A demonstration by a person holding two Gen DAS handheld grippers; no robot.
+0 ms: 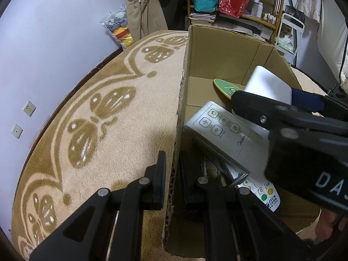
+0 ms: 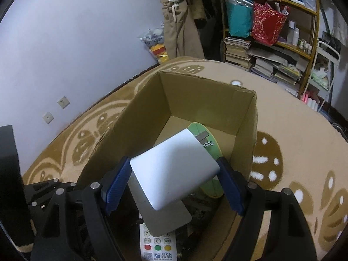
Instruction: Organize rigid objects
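JSCN remote (image 2: 157, 248) half-hidden (bottom cropped)

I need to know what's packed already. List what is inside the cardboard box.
Inside the cardboard box: a green oval board, a white Midea remote, a JSCN remote and keys. The right gripper holds a white block above, hiding what lies beneath.

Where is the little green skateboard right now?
The green skateboard lies on the bottom of the cardboard box, toward its far end, just beyond the white block held by the right gripper.
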